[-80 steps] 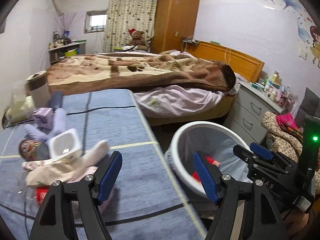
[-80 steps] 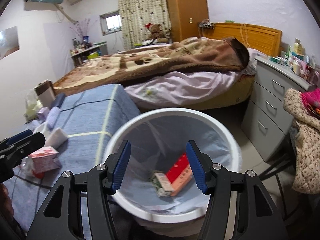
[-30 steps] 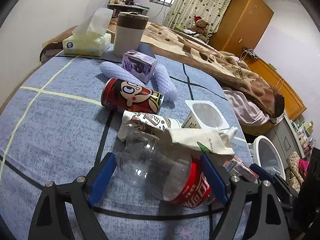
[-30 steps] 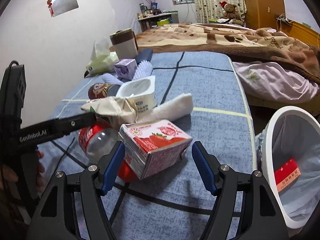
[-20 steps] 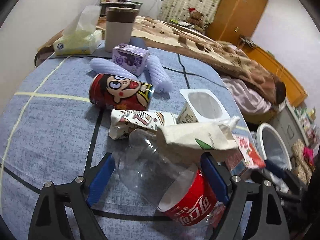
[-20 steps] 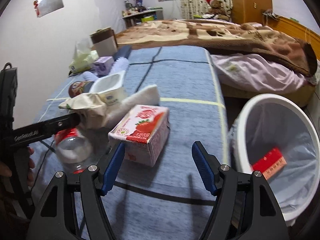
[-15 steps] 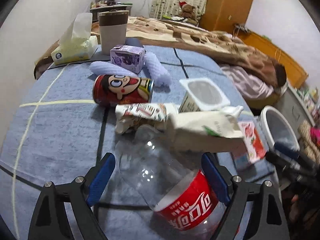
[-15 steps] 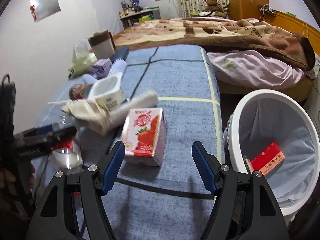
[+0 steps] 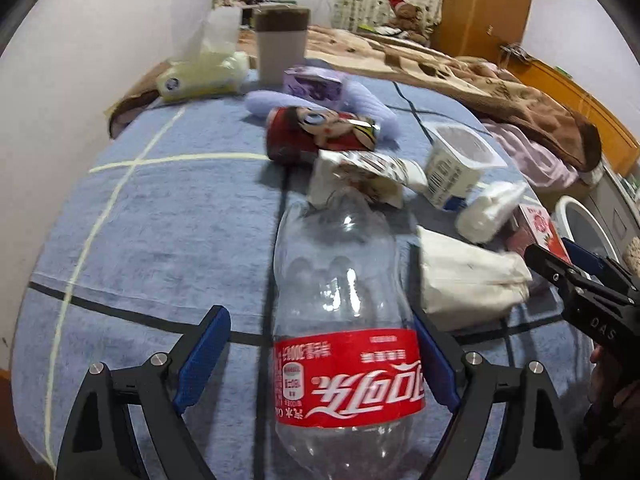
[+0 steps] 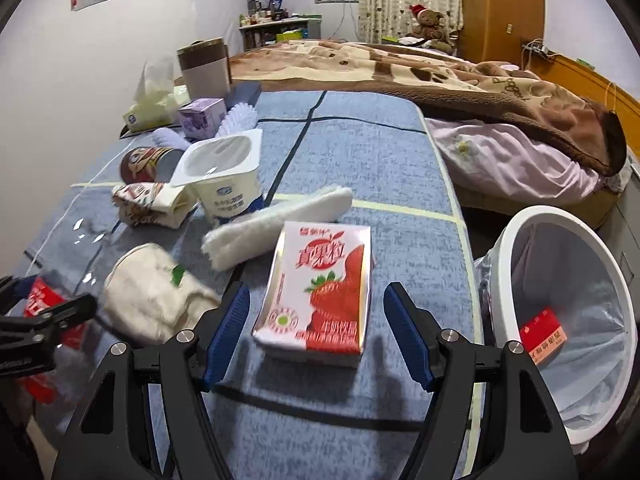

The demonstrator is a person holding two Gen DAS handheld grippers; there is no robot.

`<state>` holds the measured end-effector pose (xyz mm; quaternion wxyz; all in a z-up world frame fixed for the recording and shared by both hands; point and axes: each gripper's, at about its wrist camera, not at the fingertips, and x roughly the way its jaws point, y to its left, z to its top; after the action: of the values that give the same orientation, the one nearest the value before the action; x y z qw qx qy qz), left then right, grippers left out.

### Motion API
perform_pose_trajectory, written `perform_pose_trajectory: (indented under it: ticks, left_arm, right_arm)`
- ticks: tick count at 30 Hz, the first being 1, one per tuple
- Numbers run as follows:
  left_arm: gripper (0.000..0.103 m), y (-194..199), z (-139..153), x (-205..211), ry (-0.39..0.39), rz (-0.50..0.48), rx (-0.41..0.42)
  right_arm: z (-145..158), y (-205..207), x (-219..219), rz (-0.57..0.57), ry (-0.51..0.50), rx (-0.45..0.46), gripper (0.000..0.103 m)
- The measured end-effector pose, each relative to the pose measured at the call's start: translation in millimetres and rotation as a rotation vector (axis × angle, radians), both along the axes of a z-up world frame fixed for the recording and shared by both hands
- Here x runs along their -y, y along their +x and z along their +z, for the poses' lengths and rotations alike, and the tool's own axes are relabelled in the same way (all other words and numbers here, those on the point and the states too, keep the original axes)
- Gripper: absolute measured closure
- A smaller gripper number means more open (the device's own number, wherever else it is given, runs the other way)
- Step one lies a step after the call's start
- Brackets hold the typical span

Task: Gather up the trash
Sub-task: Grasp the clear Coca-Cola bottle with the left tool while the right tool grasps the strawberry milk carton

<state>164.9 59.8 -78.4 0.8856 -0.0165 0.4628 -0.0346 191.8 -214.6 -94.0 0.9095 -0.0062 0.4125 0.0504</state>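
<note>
A clear cola bottle (image 9: 344, 288) with a red label lies on the blue table cloth (image 9: 160, 240), its base towards me. My left gripper (image 9: 318, 332) straddles it, open: the left pad stands clear of the bottle and the right pad is at its side. A strawberry milk carton (image 10: 324, 288) lies flat between the fingers of my open right gripper (image 10: 317, 300), with a gap on each side. The white bin (image 10: 560, 216) stands to the right, off the table edge, with a red box (image 10: 542, 336) inside.
Beyond the bottle lie a crumpled wrapper (image 9: 368, 176), a red cartoon can (image 9: 320, 136), a yoghurt cup (image 9: 452, 176), a white cloth roll (image 9: 488, 208) and a white paper bag (image 9: 464, 280). A purple carton (image 9: 312, 84), a tumbler (image 9: 282, 44) and a tissue pack (image 9: 200, 76) stand at the back.
Both grippers swung from the bin to the trash on the table. The left one moved in around the bottle; the paper bag slid off it to the right. The right one lined up over the carton.
</note>
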Motion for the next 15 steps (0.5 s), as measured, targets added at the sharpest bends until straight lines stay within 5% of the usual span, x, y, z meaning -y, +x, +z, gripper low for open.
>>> perform_pose_trajectory:
  ticks: [10,12,15]
  left_arm:
    - [0.04,-4.1,-0.3,-2.6,-0.015,-0.012,-0.019]
    - [0.04,-5.3,-0.1,-2.6,-0.024,-0.006,-0.016]
    - [0.04,-5.8,0.6,-4.2,-0.039,0.0,-0.014]
  right_arm:
    - [-2.7,-1.6,9.2,-0.027,0.013,-0.014,0.033]
    - [-2.4,-3.2,9.5,-0.024,0.021,-0.011,0.048]
    - [-2.7,-4.8,9.2,-0.02,0.022,-0.007,0.048]
